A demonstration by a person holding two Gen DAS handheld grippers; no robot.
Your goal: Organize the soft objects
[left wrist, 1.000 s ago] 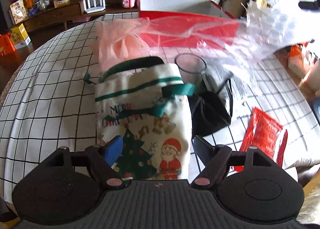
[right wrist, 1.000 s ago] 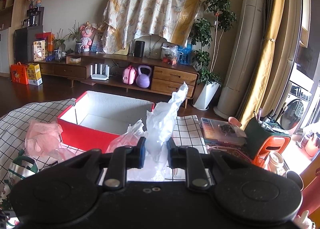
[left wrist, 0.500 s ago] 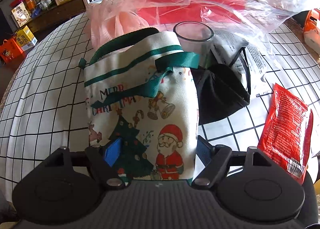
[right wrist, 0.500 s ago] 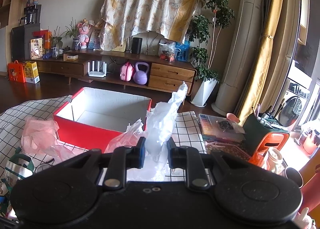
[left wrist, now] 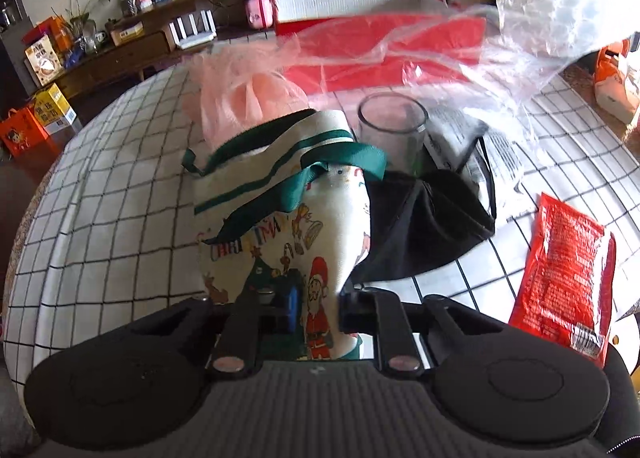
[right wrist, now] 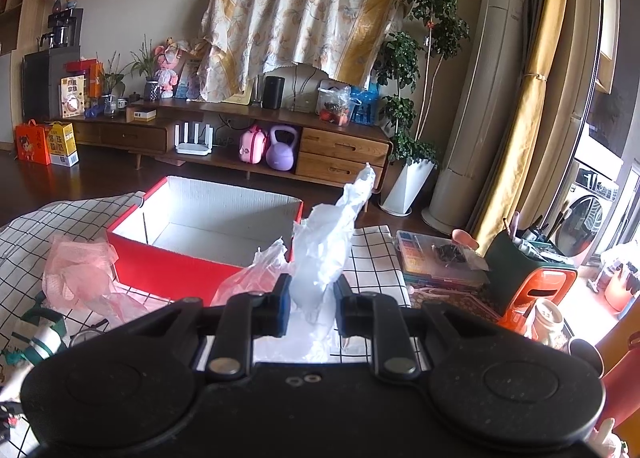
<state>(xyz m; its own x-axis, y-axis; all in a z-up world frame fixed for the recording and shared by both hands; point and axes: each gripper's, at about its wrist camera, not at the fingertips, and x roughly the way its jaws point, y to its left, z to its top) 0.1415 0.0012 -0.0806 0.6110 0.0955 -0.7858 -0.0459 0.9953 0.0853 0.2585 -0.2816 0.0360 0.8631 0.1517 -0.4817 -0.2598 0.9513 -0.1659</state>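
A white Christmas tote bag (left wrist: 280, 198) with green straps lies on the checked tablecloth (left wrist: 100, 218). My left gripper (left wrist: 316, 314) is closing its jaws on the bag's near end, and the cloth is bunched between the pads. My right gripper (right wrist: 312, 306) is shut on a crumpled clear plastic bag (right wrist: 332, 242), held up in front of the red box (right wrist: 160, 270). That plastic bag (left wrist: 540, 18) also hangs across the top right of the left wrist view.
A pink mesh pouf (left wrist: 240, 98) lies behind the tote, near the red box (left wrist: 400, 38). A glass (left wrist: 392, 126), a black face mask (left wrist: 424, 234) and a red packet (left wrist: 568, 270) lie to the right. Beyond the table stand a sideboard (right wrist: 344, 150) and plants.
The left jaws have closed from wide open onto the tote's near end, bunching the cloth. The right gripper holds still with the plastic bag.
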